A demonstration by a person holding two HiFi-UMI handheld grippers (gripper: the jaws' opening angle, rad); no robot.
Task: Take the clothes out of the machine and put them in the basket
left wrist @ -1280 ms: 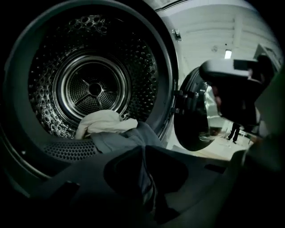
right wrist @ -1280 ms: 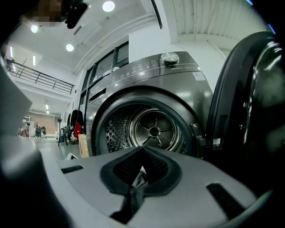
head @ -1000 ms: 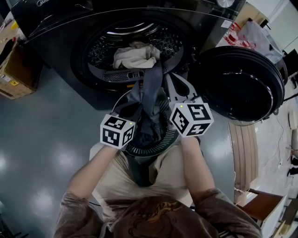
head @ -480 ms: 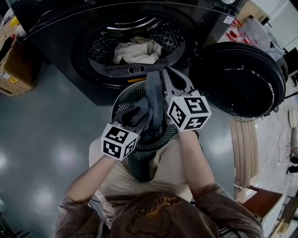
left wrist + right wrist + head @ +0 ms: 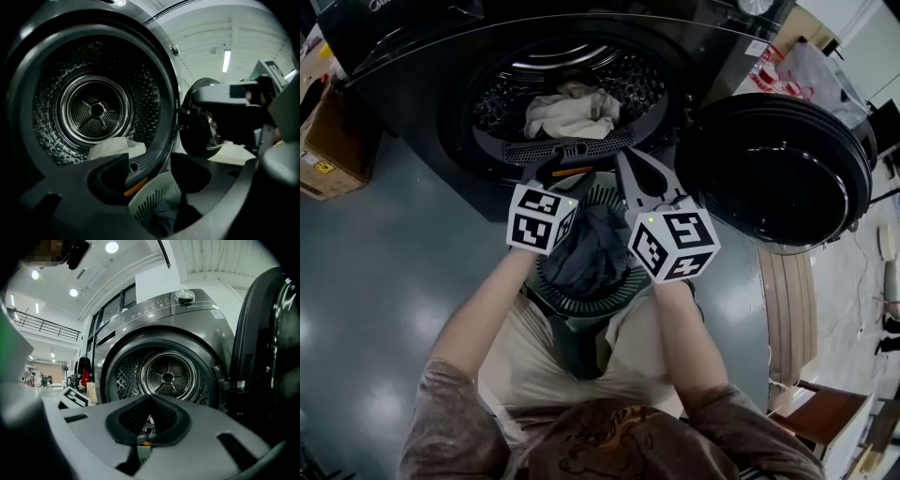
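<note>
Left tongs (image 5: 150, 169) just spreading apart, empty; right tongs (image 5: 150, 401) together, empty; grey garment (image 5: 586, 251) in basket (image 5: 579, 303); pale cloth (image 5: 574, 112) in drum (image 5: 502, 94)

The person wore a brown patterned top (image 5: 609, 445) and beige trousers (image 5: 530, 361); the left gripper (image 5: 150, 164) and right gripper (image 5: 150, 397) bore black-and-white marker cubes (image 5: 541, 218).

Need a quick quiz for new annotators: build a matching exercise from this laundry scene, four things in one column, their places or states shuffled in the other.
Things:
1. light cloth
2. dark garment
3. machine door
4. basket

Places or states:
A. standing on the floor in front of the drum
B. swung open at the right
C. lying inside the drum
D. lying in the basket

Pairs: 1-C, 2-D, 3-B, 4-A
</note>
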